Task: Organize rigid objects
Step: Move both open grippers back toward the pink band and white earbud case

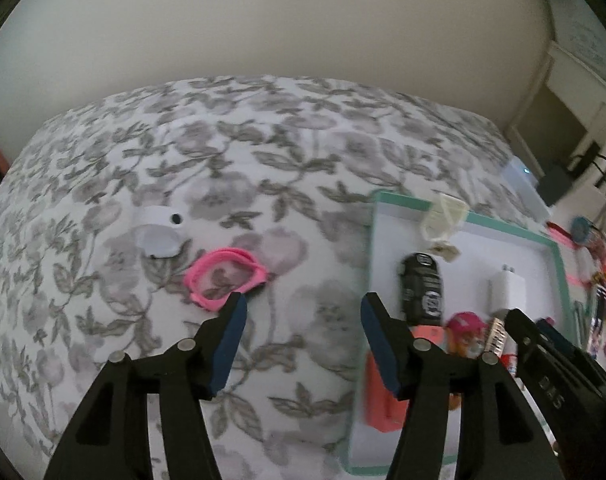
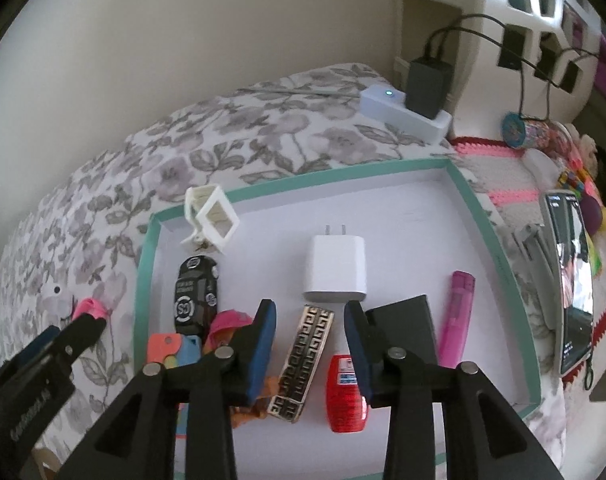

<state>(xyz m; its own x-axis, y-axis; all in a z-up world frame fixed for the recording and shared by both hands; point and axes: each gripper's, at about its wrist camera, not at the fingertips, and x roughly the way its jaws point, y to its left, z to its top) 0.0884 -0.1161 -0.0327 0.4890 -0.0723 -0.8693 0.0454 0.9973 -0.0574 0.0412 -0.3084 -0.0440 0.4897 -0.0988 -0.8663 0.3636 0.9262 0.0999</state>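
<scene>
surface: floral bedspread (image 1: 263,152) under teal-rimmed tray (image 2: 491,236) | room: beige wall (image 1: 303,20) | left gripper (image 1: 303,312) spread, empty | right gripper (image 2: 309,320) spread, empty

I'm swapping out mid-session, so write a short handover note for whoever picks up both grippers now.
Left hand-held gripper: open, empty, over the floral bedspread, near the pink elastic band.
Right hand-held gripper: open, nothing gripped, above the gold-patterned rectangular bar in the teal-rimmed white tray.
Done, in tray: white wall charger, black printed oval case, red-capped small bottle, pink lighter, black flat box, white plastic clip on the rim.
Left: pink band and white round device lie outside on the bedspread.
</scene>
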